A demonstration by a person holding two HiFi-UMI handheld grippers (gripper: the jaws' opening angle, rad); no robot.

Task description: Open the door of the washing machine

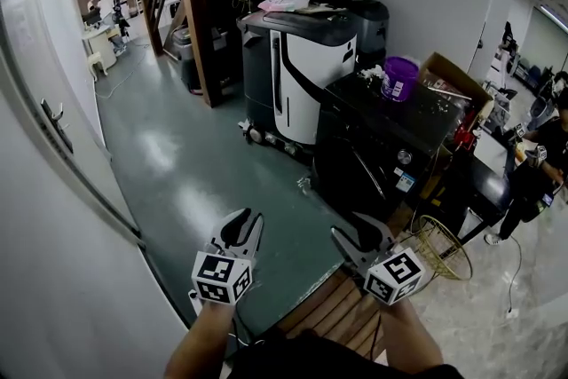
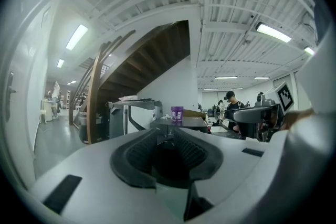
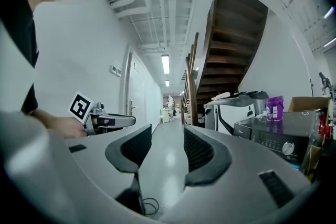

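Note:
The black washing machine (image 1: 373,157) stands right of centre in the head view, its dark front door facing me and a round knob on its panel. It also shows as a black box with a knob, the washing machine (image 3: 273,136), at the right of the right gripper view. Both grippers are held low in front of me, well short of it. My left gripper (image 1: 244,225) (image 2: 167,136) has its jaws a little apart with nothing between them. My right gripper (image 1: 359,237) (image 3: 167,140) stands wider open, bare floor showing between its pads (image 3: 197,150).
A purple bucket (image 1: 399,77) and a cardboard box (image 1: 453,77) sit on the washing machine. A white and grey machine (image 1: 297,71) stands behind it, a wooden stair post (image 1: 197,13) further back. A wire basket (image 1: 439,246) is at the right, a person (image 1: 537,173) beyond; a wall door (image 1: 55,127) is left.

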